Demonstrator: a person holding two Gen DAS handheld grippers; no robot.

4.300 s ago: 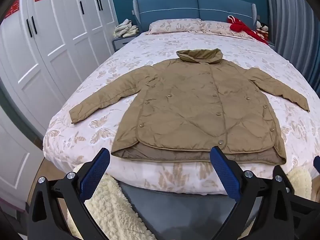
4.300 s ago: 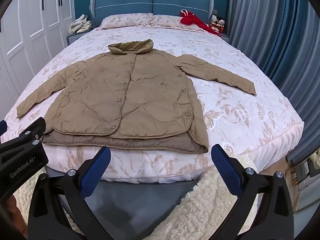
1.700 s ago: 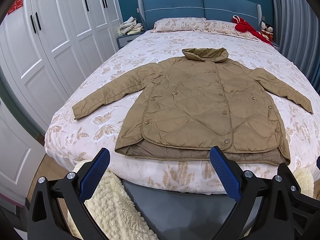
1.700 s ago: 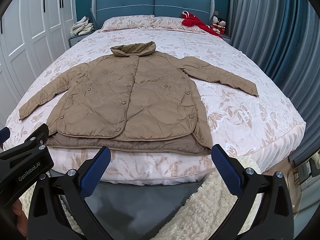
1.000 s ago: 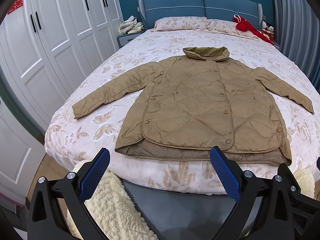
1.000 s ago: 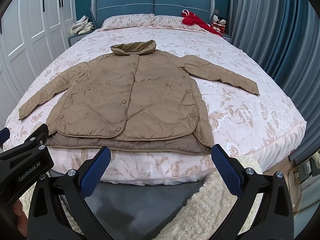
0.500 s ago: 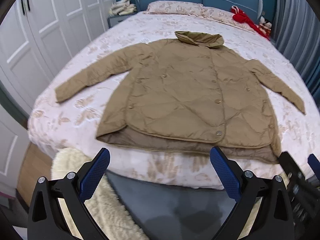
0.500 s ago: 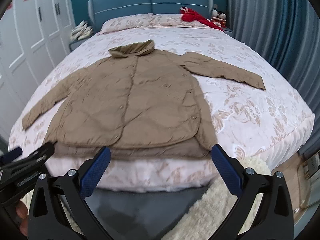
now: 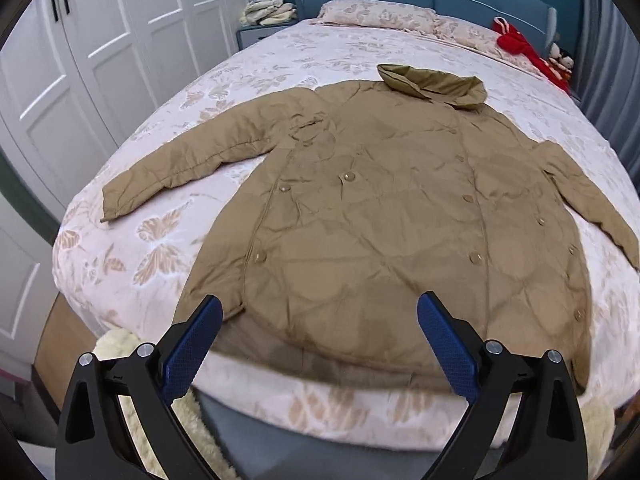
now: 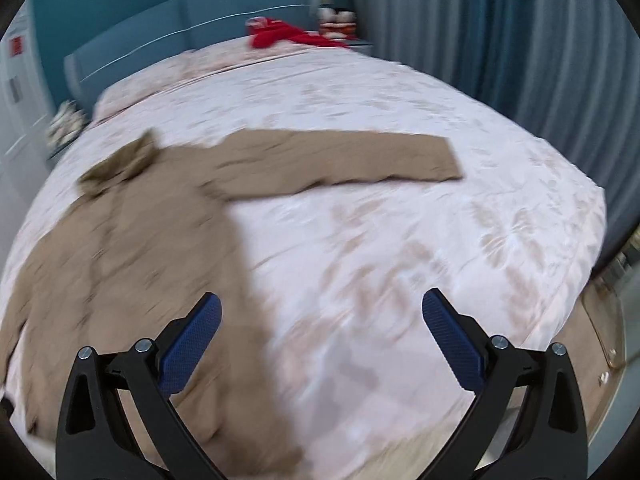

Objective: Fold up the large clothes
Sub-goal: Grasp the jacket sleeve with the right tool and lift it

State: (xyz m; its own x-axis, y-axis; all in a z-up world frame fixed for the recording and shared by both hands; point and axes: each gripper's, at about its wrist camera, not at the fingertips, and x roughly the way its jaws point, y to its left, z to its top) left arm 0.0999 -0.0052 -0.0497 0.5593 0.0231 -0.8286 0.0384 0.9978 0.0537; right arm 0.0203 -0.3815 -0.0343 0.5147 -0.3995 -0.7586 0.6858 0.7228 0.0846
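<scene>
- Left tool (image 9: 318,322): blue textured pads spread wide, nothing between them; it hangs over the hem at the foot of the bed (image 9: 120,256), not touching cloth.
- Right tool (image 10: 320,316): likewise spread and empty, above bare bedspread just beside the jacket's right edge. That view is motion-blurred, so fine detail is lost.
- Jacket (image 9: 400,220): tan, quilted in a diamond stitch, lying flat and front-up on the bed, collar (image 9: 432,82) toward the headboard, both sleeves spread out to the sides. Snap buttons run in rows down the front. A darker lining layer shows below the front hem.
- Left sleeve (image 9: 188,168): puffy, lightly creased, cuff near the bed's edge. Right sleeve (image 10: 340,160): lies straight out, well apart from the right tool.
- Bedspread: pale pink with a leaf print, soft surface.
- Step, judged: approach only; no fold made yet.
- Next move, judged: each tool needs to reach a sleeve or side edge and close on it, then carry it across the body. Padded fabric likely springs back, so a firm pinch is needed.
</scene>
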